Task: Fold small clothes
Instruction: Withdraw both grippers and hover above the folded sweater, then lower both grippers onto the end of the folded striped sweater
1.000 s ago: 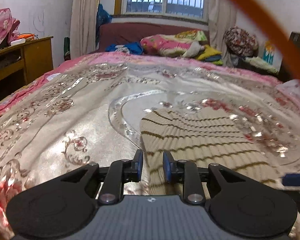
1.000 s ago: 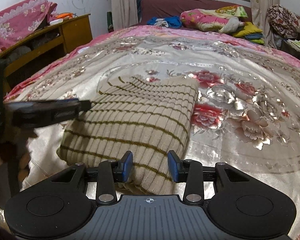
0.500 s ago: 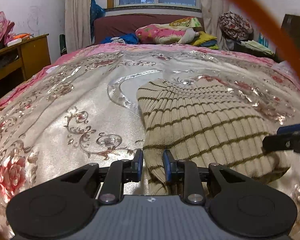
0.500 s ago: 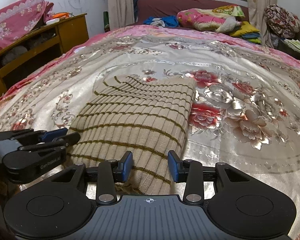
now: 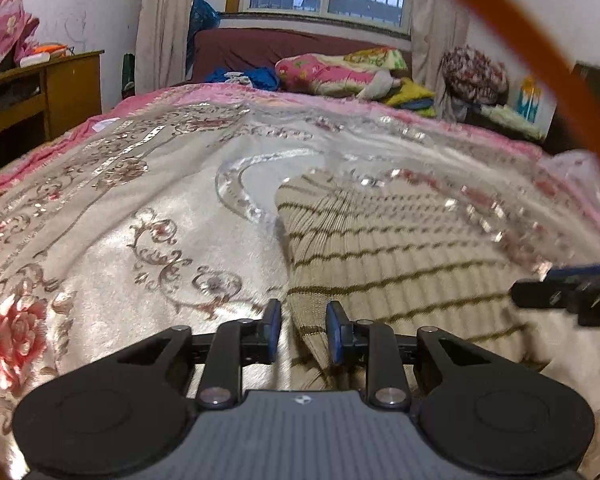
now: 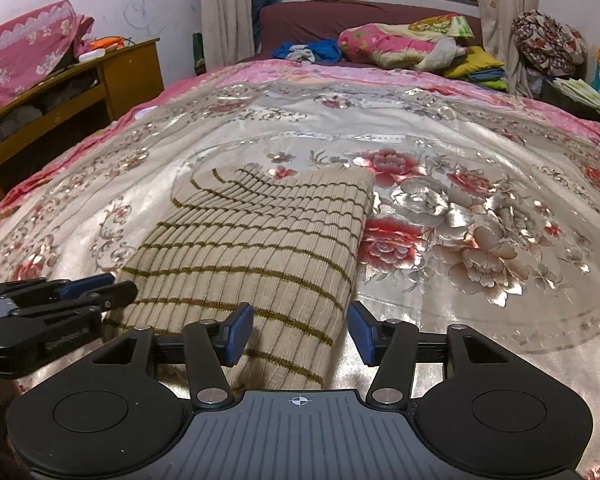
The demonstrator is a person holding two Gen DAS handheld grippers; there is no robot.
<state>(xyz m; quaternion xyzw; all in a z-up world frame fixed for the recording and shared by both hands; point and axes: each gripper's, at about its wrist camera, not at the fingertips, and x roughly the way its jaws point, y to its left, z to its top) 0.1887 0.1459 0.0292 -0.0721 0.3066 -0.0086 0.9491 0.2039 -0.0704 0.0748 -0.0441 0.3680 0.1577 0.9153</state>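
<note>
Our right claw (image 6: 300,330) is opening — its blue pads have spread wider than a moment ago and no longer press the near edge of the beige ribbed knit garment with olive stripes (image 6: 260,248), which lies folded on the floral satin bedspread (image 6: 480,240). We judge this fold is being released. Our left claw (image 5: 300,332) stays narrow, the garment's near-left edge between its pads. Only the right view shows the garment's whole outline — the left view blurs it.

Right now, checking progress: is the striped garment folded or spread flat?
Folded: the striped garment lies as a thick, compact block with a rounded doubled edge on the bedspread.
</note>
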